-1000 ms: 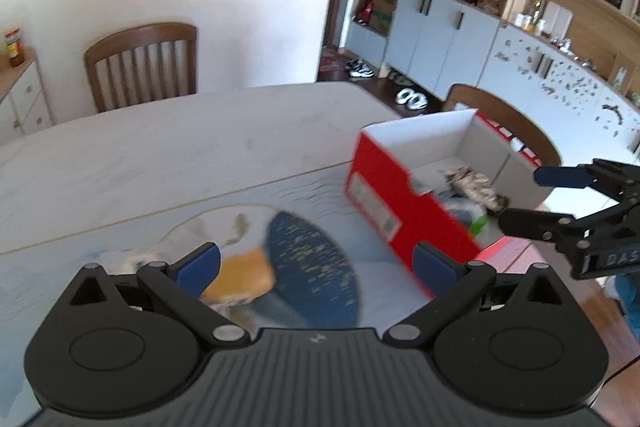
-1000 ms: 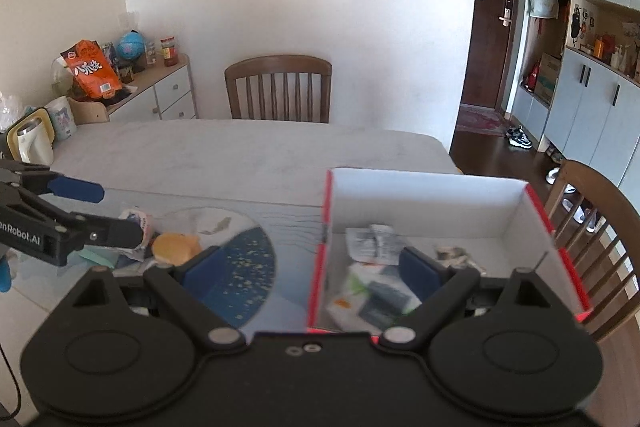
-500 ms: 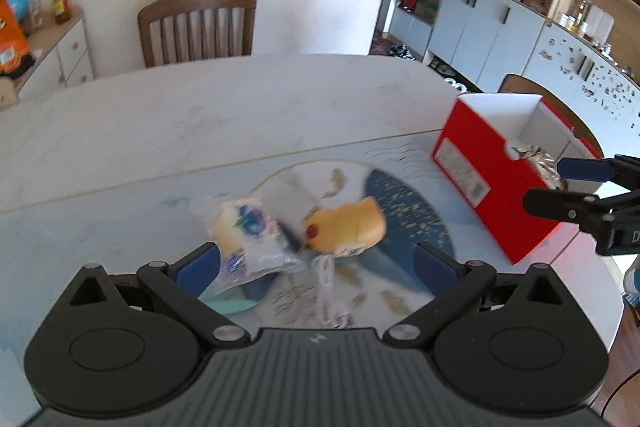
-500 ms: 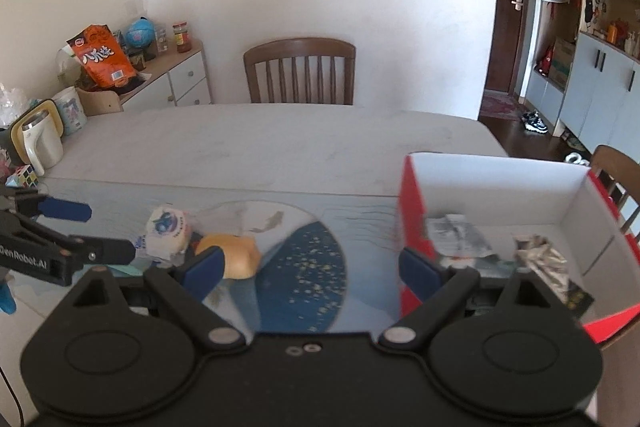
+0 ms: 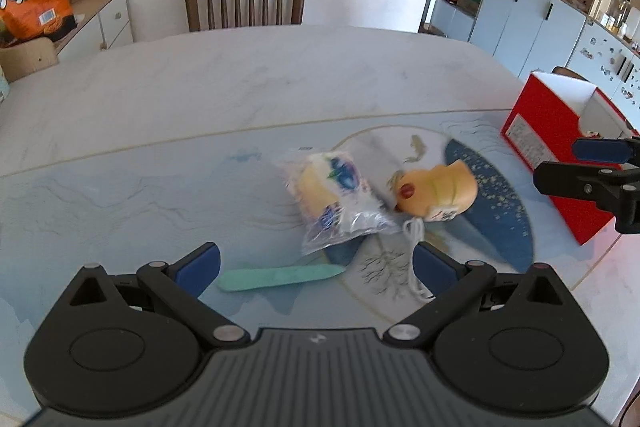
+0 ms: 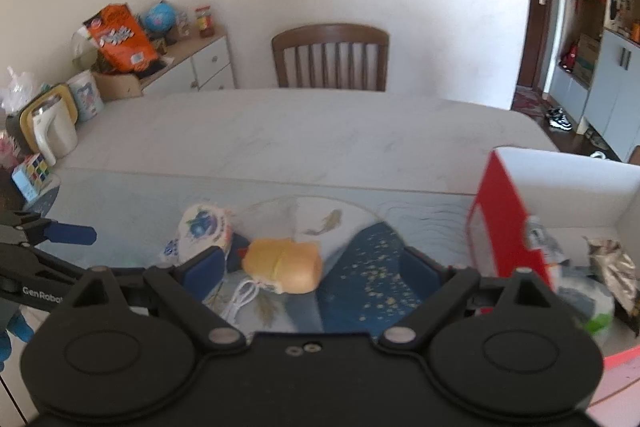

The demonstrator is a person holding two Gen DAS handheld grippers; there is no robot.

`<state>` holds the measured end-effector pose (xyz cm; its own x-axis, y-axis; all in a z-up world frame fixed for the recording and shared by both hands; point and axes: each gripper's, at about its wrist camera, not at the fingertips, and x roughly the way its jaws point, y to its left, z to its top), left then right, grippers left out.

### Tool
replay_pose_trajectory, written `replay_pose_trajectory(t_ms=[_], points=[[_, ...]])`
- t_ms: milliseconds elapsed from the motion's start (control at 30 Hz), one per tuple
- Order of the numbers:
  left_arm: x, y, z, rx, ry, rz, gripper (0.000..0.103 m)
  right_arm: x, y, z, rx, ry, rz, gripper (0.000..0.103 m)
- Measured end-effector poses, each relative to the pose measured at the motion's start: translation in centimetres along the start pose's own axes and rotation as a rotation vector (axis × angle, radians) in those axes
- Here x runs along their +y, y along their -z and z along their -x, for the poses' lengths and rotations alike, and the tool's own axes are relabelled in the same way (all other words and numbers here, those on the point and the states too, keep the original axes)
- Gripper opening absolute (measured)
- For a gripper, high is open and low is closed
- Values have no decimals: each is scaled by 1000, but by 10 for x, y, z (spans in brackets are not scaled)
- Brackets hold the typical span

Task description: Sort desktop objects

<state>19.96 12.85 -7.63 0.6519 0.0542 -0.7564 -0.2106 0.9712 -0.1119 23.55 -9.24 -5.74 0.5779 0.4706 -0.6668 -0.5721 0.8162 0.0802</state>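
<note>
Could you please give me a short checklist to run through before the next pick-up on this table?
1. Left gripper open and empty: ok.
2. Right gripper open and empty: ok.
3. Clear plastic snack packet, yellow duck-shaped toy and flat mint-green stick loose on the mat: ok.
4. White cord clear of the toy: not ok, it lies against it.
5. Red cardboard box open on top: ok.
6. Room left in the box: cannot tell.

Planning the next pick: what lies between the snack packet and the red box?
The yellow toy, touching the snack packet; then bare mat up to the red box, in the left wrist view.
</note>
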Motion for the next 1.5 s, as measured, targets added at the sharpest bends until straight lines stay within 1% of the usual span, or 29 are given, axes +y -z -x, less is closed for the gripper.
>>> replay_pose_trajectory(t_ms=[133,267,400,567,667,800,1100,1200,1400,1500], points=[[6,5,-8,9,-17,7,103,8,2,-9,15,-5,15,94],[9,8,-13,-14,-47,16,103,11,4,-18,30,-2,14,94],[9,12,-22,-16,-75,4,103,11,5,-31,48,9,-3,94],[9,16,-34,-18,-87,-10,103,15,7,-45,60,13,-6,94],[9,18,-38,-28,-100,-3,103,17,8,-55,67,20,-9,94],[5,22,-42,-62,-139,-15,103,20,10,-68,79,26,-15,94],[5,31,-52,-65,-161,11,103,24,14,-86,99,35,-21,94],[4,31,-52,-89,-182,11,103,24,14,-89,100,45,-14,94],[2,33,-59,-68,-186,14,103,21,14,-96,112,51,-21,94],[0,33,-59,-74,-188,22,103,21,14,-98,112,52,-17,94]])
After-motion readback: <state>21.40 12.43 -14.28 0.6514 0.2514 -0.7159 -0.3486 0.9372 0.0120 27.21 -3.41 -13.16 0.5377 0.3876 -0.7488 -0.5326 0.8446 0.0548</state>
